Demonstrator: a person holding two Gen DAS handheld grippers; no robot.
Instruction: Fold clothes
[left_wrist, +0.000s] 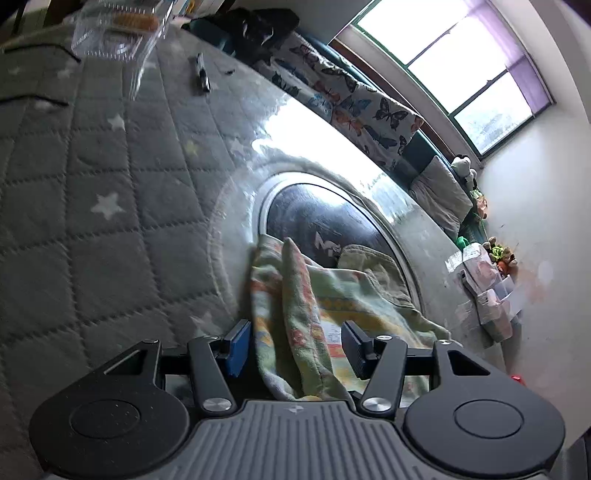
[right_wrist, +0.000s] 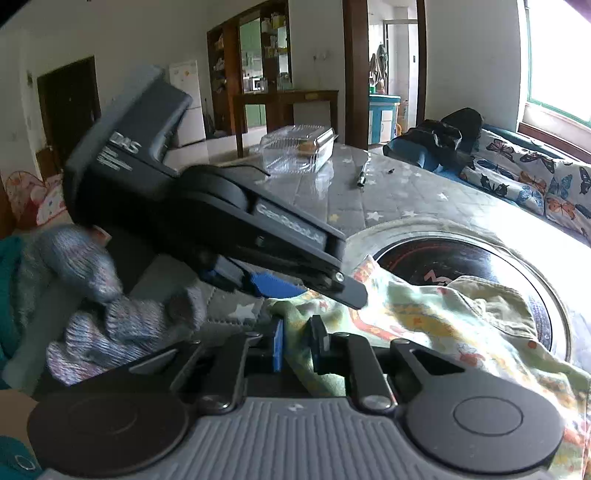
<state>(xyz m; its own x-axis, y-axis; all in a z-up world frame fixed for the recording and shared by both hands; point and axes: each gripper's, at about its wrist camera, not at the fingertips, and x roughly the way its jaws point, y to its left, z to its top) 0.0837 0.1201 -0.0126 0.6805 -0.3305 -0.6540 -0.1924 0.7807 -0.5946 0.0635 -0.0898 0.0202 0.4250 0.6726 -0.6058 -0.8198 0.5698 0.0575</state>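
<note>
A small pale green garment with an orange and yellow print (left_wrist: 314, 314) lies crumpled on the table over a round black mat (left_wrist: 317, 218). My left gripper (left_wrist: 295, 347) is open, its blue pads (left_wrist: 238, 345) wide on either side of a raised fold of the garment. My right gripper (right_wrist: 297, 349) is shut on an edge of the same garment (right_wrist: 424, 317). The left gripper's body (right_wrist: 207, 218) shows in the right wrist view, just above and left of my right gripper, held by a gloved hand (right_wrist: 96, 280).
The table has a grey quilted star cover under clear plastic (left_wrist: 92, 177). A clear plastic box (right_wrist: 297, 147) and a dark pen (right_wrist: 362, 173) lie at the far end. A butterfly-print sofa (right_wrist: 532, 177) runs along the far side below the window.
</note>
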